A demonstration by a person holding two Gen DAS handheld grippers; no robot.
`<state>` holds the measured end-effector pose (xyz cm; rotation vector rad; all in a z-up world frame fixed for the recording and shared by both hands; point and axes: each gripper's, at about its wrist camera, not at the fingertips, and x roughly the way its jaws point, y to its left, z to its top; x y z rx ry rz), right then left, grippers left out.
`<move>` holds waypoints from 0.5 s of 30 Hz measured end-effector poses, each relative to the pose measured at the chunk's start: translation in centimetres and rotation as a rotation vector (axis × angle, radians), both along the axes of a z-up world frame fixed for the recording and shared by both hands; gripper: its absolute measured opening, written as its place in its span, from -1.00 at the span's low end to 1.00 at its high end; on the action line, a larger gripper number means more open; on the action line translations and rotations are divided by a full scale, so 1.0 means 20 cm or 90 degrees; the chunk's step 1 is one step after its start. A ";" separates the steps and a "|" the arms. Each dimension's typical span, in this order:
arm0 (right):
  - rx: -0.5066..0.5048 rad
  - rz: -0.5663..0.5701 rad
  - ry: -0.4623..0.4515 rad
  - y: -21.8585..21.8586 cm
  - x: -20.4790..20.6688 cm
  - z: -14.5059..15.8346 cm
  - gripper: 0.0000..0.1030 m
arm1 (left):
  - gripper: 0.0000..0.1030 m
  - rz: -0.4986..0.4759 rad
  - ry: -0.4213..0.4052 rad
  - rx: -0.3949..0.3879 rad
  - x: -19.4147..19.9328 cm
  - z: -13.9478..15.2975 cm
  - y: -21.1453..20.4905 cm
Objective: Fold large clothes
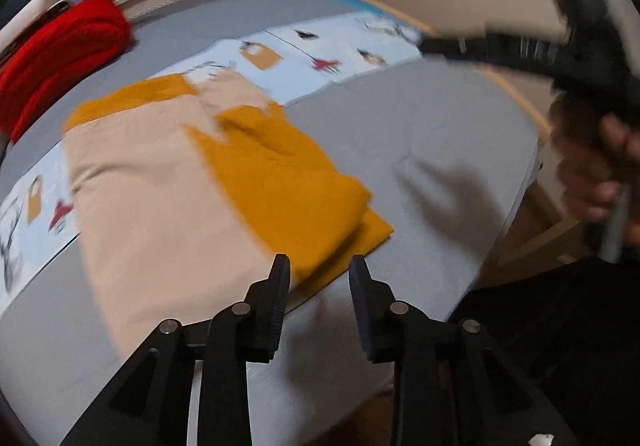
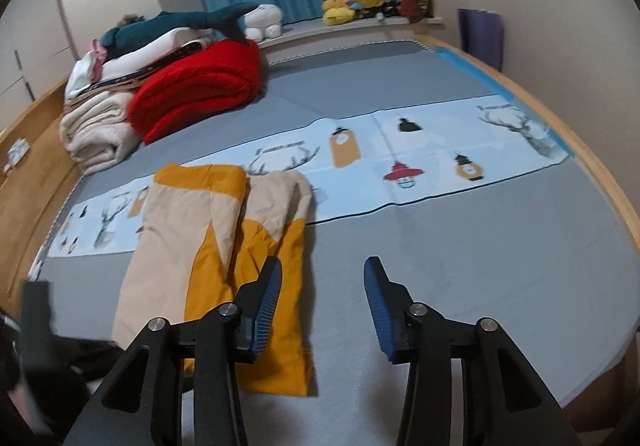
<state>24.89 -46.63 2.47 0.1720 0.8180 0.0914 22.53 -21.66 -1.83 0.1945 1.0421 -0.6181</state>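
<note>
Left gripper (image 1: 319, 278) parted over folded garment (image 1: 168, 181), red blanket (image 1: 60, 49) beyond

In the left wrist view the right hand-held gripper (image 1: 424, 45) is smeared by blur, its fingers indistinct.

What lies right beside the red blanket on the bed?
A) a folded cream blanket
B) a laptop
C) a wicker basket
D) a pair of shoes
A: in the right wrist view a folded cream blanket rests against the left side of the red blanket on the grey bed.
</note>
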 end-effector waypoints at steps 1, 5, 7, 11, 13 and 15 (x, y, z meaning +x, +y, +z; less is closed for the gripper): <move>0.007 0.010 0.001 0.02 0.00 0.00 -0.10 | -0.43 0.014 -0.006 -0.002 0.00 0.04 0.08; 0.047 0.036 0.022 0.12 0.03 -0.03 -0.02 | -0.40 0.084 -0.048 0.017 0.05 0.10 0.39; 0.058 0.051 0.047 0.18 0.05 -0.07 -0.01 | -0.37 0.119 -0.062 0.014 0.07 0.06 0.53; 0.052 0.078 0.112 0.32 0.12 -0.19 -0.01 | -0.37 0.202 -0.049 -0.046 0.09 -0.09 0.77; 0.038 0.089 0.141 0.38 0.16 -0.26 -0.01 | -0.41 0.248 0.016 -0.029 0.12 -0.18 0.82; 0.028 0.094 0.164 0.42 0.18 -0.30 -0.01 | -0.38 0.277 0.011 -0.044 0.14 -0.15 0.85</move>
